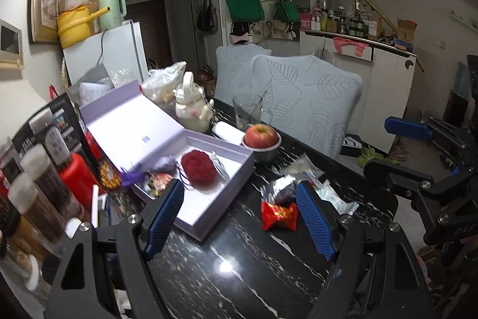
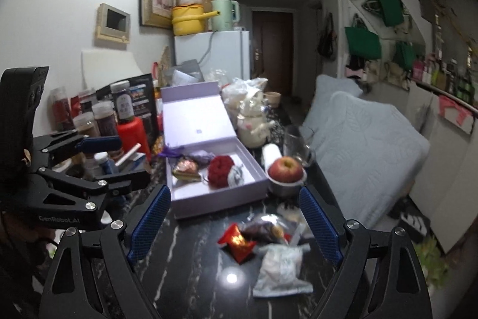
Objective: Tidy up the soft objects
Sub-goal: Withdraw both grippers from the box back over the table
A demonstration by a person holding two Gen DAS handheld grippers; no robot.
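Observation:
An open lilac box [image 1: 209, 217] [image 2: 221, 199] lies on the black marble table. In it are a red pom-pom [image 1: 198, 169] [image 2: 220, 171], a lilac sachet [image 1: 165, 163] [image 2: 200, 155], a wrapped sweet [image 2: 185, 168] and a small patterned pouch [image 2: 236, 177]. On the table lie a red packet [image 1: 279, 216] [image 2: 237, 241], a foil packet [image 1: 282, 190] [image 2: 264, 227] and a white packet [image 2: 282, 266] [image 1: 334, 196]. My left gripper [image 1: 242, 217] is open and empty above the table, between the box and the packets. My right gripper [image 2: 236, 226] is open and empty above the packets.
An apple in a steel cup [image 1: 261, 139] [image 2: 285, 172], a glass [image 1: 248, 111], a white roll [image 1: 228, 132] and a cream teapot [image 1: 192, 109] stand behind the box. Jars and a red bottle [image 1: 77, 175] crowd the left. Padded chairs [image 1: 307, 100] stand at the far side.

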